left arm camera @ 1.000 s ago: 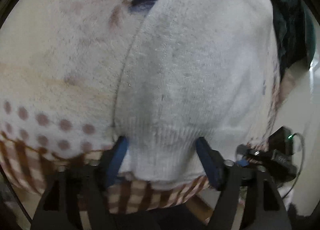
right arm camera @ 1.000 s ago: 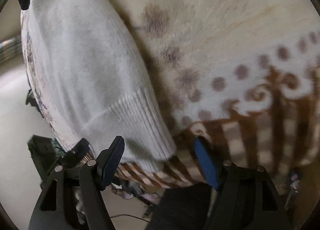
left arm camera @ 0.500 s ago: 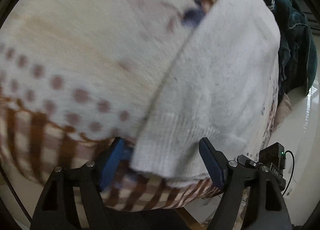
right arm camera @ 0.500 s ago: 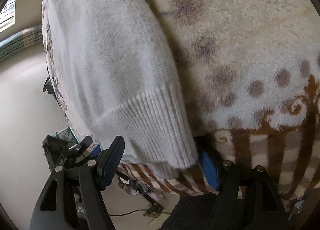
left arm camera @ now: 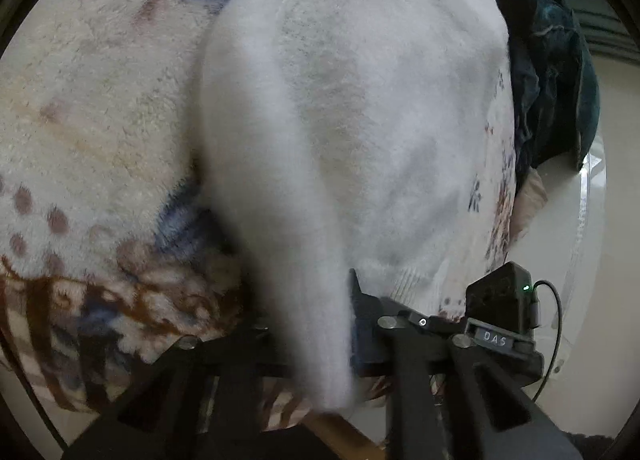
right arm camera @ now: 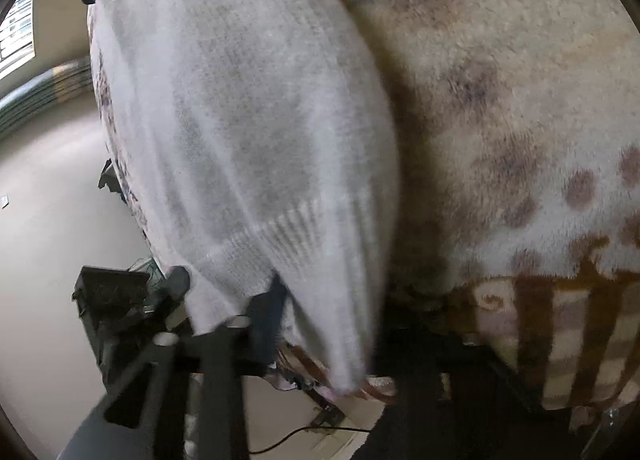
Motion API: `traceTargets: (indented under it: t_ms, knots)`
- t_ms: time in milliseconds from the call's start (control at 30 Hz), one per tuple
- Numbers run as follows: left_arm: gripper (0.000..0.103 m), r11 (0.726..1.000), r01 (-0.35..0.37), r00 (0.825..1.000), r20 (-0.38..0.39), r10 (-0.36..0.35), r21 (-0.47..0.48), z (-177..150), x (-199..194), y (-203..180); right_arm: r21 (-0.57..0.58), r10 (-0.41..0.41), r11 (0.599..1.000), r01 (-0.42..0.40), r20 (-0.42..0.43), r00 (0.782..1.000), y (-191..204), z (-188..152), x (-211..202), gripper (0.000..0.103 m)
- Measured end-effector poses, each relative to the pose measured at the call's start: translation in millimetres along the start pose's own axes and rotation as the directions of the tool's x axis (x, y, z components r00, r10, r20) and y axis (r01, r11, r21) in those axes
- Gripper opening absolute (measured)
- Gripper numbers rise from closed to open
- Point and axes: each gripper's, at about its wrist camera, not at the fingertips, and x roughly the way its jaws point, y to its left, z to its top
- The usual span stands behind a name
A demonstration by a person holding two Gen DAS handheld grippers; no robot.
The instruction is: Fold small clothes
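Note:
A white knitted garment point(left arm camera: 360, 108) lies on a patterned fleece blanket point(left arm camera: 100, 100); it also shows in the right wrist view point(right arm camera: 240, 120). My left gripper point(left arm camera: 308, 324) is shut on the garment's near ribbed hem, which hangs bunched between the jaws and hides the left finger. My right gripper point(right arm camera: 328, 316) is shut on the hem's other corner, and the cloth drapes over the jaws. Both hold the hem lifted off the blanket.
The cream blanket with brown dots and stripes point(right arm camera: 540, 140) covers the surface. A dark teal cloth pile point(left arm camera: 560, 80) lies at the far right. A black device with a green light point(left arm camera: 504, 296) sits by the edge. Pale floor point(right arm camera: 48, 240) lies beyond.
Both grippers were open around the hem; now both have closed on it and lifted it, bunching the cloth between the jaws.

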Motion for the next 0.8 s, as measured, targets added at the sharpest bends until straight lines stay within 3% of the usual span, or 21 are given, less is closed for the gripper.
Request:
traceTargets:
  t_ms: [100, 233, 333, 467, 633, 733, 800]
  knots:
    - [0.015, 1.000, 0.008, 1.000, 0.025, -0.008, 0.005, -3, -17, -2, 0.013, 0.027, 1.000, -0.027, 0.021, 0.999, 4, -4, -5, 0.016]
    - [0.015, 0.998, 0.068, 0.995, 0.078, -0.070, 0.017, 6, -44, -26, -0.021, 0.054, 0.998, -0.053, 0.063, 0.996, 26, -10, -27, 0.015]
    - [0.014, 0.991, 0.128, 0.982, 0.135, -0.132, 0.037, 27, -70, -52, -0.055, 0.096, 0.994, -0.091, 0.102, 0.990, 51, -9, -53, 0.015]
    - [0.014, 0.975, 0.207, 0.958, 0.188, -0.218, 0.076, 80, -96, -80, -0.134, 0.155, 0.982, -0.131, 0.183, 0.971, 102, 9, -97, 0.015]
    - [0.014, 0.969, 0.213, 0.944, 0.231, -0.237, 0.126, 183, -86, -115, -0.219, 0.187, 0.968, -0.125, 0.288, 0.939, 170, 74, -133, 0.015]
    - [0.017, 0.975, 0.198, 0.959, 0.186, -0.214, 0.098, 250, -56, -115, -0.245, 0.162, 0.966, -0.079, 0.340, 0.926, 205, 131, -131, 0.015]
    - [0.029, 0.974, 0.224, 0.962, 0.150, -0.227, 0.038, 274, -39, -105, -0.240, 0.096, 0.971, -0.003, 0.379, 0.921, 224, 173, -124, 0.019]
